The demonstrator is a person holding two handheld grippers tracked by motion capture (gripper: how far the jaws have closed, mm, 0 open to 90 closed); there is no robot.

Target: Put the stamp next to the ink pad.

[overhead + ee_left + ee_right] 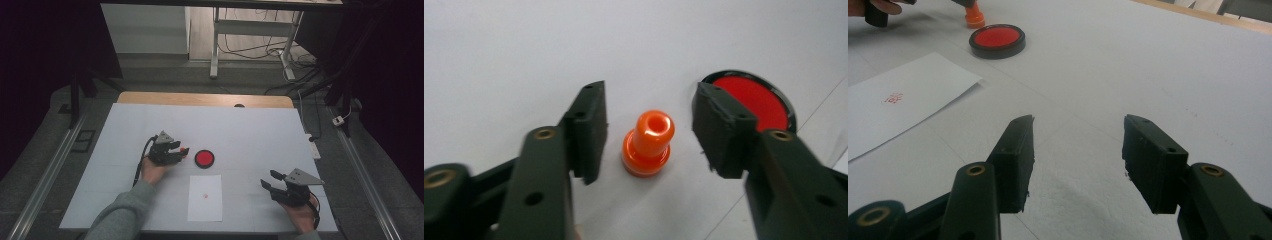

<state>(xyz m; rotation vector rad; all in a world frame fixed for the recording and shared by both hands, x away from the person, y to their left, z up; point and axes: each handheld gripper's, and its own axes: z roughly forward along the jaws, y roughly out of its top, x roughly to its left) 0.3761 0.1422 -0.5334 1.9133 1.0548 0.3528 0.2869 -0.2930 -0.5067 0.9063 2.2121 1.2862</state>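
A small orange stamp (648,143) stands upright on the white table cover, between the jaws of my left gripper (650,129) without touching either pad; that gripper is open. Just to its right lies a round red ink pad (204,158) in a black case. In the high view the left gripper (181,148) points right toward the ink pad, with the stamp (184,150) at its tips. A white sheet of paper (205,197) bearing a small red stamp mark (205,195) lies in front of the pad. My right gripper (267,179) rests open at the near right, empty.
The white table cover (250,135) spreads across a wooden tabletop whose far edge (205,98) shows at the back. Beyond the table stand metal desk legs (215,45) and loose cables (300,75) on the floor.
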